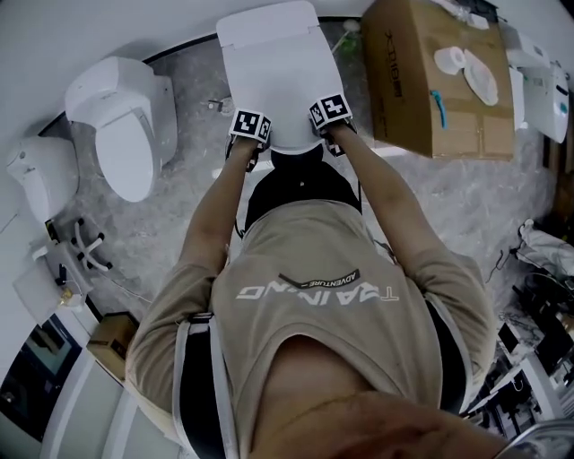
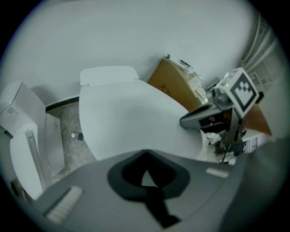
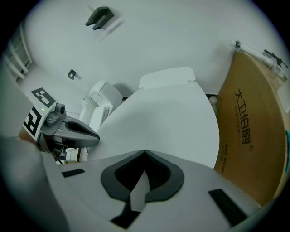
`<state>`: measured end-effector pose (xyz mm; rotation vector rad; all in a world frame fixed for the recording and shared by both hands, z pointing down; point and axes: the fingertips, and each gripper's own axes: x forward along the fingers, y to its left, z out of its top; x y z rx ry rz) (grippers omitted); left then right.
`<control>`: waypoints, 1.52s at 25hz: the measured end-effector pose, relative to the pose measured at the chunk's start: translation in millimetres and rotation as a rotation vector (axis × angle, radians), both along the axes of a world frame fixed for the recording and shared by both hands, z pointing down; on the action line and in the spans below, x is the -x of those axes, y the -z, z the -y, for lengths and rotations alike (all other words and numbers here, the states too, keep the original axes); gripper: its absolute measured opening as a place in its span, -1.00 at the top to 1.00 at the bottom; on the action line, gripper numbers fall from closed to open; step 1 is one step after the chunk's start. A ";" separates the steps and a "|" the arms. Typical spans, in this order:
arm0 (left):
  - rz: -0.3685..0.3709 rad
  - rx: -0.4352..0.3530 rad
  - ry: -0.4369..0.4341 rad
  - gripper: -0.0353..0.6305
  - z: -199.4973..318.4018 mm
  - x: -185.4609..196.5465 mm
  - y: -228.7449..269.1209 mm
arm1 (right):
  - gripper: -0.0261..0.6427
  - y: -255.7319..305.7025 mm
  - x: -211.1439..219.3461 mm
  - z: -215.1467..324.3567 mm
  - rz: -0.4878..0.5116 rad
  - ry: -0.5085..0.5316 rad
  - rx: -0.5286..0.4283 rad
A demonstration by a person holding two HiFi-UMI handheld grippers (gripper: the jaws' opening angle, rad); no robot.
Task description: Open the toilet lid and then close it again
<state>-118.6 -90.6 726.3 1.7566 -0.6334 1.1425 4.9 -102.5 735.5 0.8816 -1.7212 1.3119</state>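
A person in a tan shirt [image 1: 314, 305] is bending over a big, flat white plastic toilet lid [image 1: 269, 85] in the middle of the room. The person is holding both arms straight out to the near edge of this lid. The left gripper [image 2: 145, 153] is sitting at the near left corner of the lid. Its two grey jaws are pressing together, with the tips meeting in a point and nothing between them. The right gripper [image 3: 145, 151] is sitting at the near right corner. Its jaws are also closing tip to tip, with nothing held. Both points are resting right at the lid's near edge, one on each side. The lid is reaching from the grippers back to the white tank [image 1: 269, 22] by the far wall. I cannot tell if the lid is lying flat or lifting a little. A second white toilet with an oval lid [image 1: 126, 134] is standing to the left, well apart. A big brown cardboard box [image 1: 421, 90] is standing just to the right of the lid. The grey stone floor [image 1: 170, 224] is showing around them.
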 end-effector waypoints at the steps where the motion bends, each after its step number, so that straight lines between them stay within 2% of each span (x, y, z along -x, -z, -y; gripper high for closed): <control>1: 0.005 0.007 0.029 0.88 0.2 -0.7 -4.0 | 0.89 -5.2 -0.6 -1.7 0.002 -0.013 0.009; 4: 0.035 0.028 0.091 0.88 -1.5 -3.5 -16.9 | 0.89 -21.1 -2.7 -7.1 0.004 -0.055 0.043; 7: 0.096 0.035 0.106 0.88 -9.7 -3.7 -32.2 | 0.89 -35.6 -2.9 -18.4 -0.016 -0.083 0.078; 11: 0.162 0.049 0.117 0.88 -18.3 -1.0 -54.9 | 0.89 -54.2 -3.3 -23.7 -0.023 -0.088 0.080; 15: 0.168 0.091 0.166 0.88 -32.8 -2.4 -76.6 | 0.89 -74.2 -6.0 -34.6 -0.002 -0.086 0.116; 21: 0.198 0.184 0.192 0.88 -45.5 -2.3 -113.6 | 0.89 -107.4 -4.3 -46.3 0.008 -0.046 0.186; 26: 0.215 0.202 0.235 0.88 -51.6 -2.1 -142.9 | 0.89 -135.4 -4.6 -53.4 -0.008 0.024 0.158; 30: 0.238 0.221 0.240 0.88 -58.7 -1.4 -164.4 | 0.89 -155.9 -4.7 -61.5 0.000 0.001 0.171; 34: 0.212 0.306 0.250 0.88 -70.4 -8.0 -181.5 | 0.89 -176.8 -6.0 -66.1 0.002 -0.005 0.199; 38: 0.230 0.291 0.252 0.88 -64.2 -0.1 -200.8 | 0.89 -191.8 -3.3 -67.8 -0.004 -0.003 0.218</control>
